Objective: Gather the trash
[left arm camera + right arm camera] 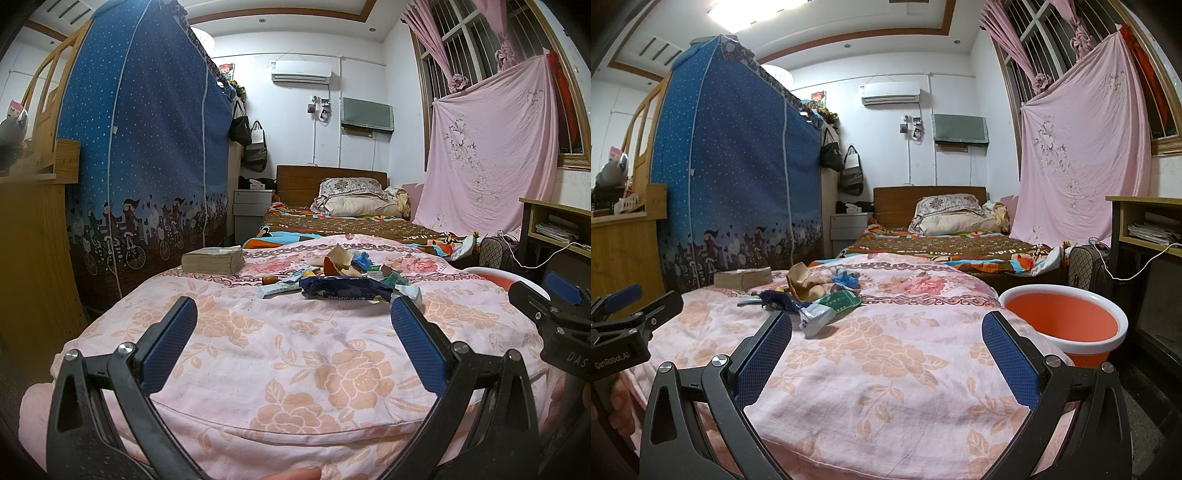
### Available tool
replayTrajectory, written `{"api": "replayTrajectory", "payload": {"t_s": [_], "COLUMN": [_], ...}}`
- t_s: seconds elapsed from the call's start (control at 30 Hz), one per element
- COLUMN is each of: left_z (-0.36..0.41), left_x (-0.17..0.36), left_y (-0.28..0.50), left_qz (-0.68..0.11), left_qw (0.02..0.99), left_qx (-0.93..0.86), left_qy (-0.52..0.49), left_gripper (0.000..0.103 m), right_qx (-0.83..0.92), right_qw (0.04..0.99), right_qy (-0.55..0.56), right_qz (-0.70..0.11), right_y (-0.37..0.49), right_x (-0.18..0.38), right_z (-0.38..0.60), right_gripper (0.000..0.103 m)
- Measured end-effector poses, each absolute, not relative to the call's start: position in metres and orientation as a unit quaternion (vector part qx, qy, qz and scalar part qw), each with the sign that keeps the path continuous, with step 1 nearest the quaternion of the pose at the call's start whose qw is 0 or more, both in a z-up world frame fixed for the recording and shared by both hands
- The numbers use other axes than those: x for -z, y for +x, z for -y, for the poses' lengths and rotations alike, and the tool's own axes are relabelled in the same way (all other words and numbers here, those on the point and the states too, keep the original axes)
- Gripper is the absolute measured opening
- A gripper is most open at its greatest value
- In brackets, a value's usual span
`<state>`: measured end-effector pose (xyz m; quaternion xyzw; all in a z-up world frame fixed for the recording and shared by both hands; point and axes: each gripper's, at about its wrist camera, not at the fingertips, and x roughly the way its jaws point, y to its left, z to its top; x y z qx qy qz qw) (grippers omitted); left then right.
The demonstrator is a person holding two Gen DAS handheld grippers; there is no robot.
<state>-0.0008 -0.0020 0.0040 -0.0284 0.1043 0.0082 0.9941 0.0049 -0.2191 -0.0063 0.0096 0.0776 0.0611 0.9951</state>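
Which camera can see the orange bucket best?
The right wrist view: the orange bucket shows its whole open top beside the bed. The left wrist view catches only a sliver of its rim behind the other hand-held gripper.

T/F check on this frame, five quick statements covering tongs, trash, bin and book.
1. Both the left tongs and the right tongs are open and hold nothing. True.
2. The orange bin already has wrappers in it. False: the part of its inside that shows is bare.
3. The trash pile lies on the pink floral blanket. True.
4. The thick book sits on top of the trash pile. False: it lies apart from it, toward the blue wardrobe cover.
5. The orange bin stands at the left tongs' side. False: it stands off the blanket's edge on the right tongs' side.
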Motion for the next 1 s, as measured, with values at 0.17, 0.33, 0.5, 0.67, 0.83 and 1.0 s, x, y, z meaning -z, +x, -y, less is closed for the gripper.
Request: {"api": "replayTrajectory", "payload": {"t_s": [0.17, 0.33, 0.5, 0.67, 0.83, 1.0], "left_z": [0.0021, 0.0017, 0.0020, 0.0020, 0.0022, 0.0017], "left_x": [-0.0040, -0.0035, -0.0036, -0.0036, -0.0036, -0.0033], "left_y": [-0.0008, -0.0008, -0.0010, -0.0011, -0.0010, -0.0008], "left_qz": [-0.105, -0.104, -0.104, -0.104, -0.104, -0.105], "left_qw": [0.994, 0.994, 0.994, 0.994, 0.994, 0.994], "left_qx": [-0.008, -0.008, -0.008, -0.008, -0.008, -0.008], "left_qy": [-0.028, -0.028, -0.028, -0.028, -0.027, -0.027], "left_gripper": [0.091, 0.091, 0.091, 0.091, 0.091, 0.091], "right_qx": [-0.061, -0.061, -0.061, -0.061, -0.061, -0.061], "right_qw": [0.995, 0.995, 0.995, 0.995, 0.995, 0.995], "right_qy": [0.010, 0.010, 0.010, 0.010, 0.010, 0.010], "right_qz": [-0.078, -0.078, -0.078, -0.079, -0.079, -0.079], "right_y": [0.0051, 0.0052, 0.0052, 0.0056, 0.0061, 0.0066], "right_x": [0.0064, 0.0064, 0.0065, 0.0066, 0.0063, 0.0053], "right_z": [0.2188, 0.2187, 0.2189, 0.2191, 0.2201, 0.2217], "right_gripper": [0.103, 0.103, 0.103, 0.103, 0.103, 0.103]}}
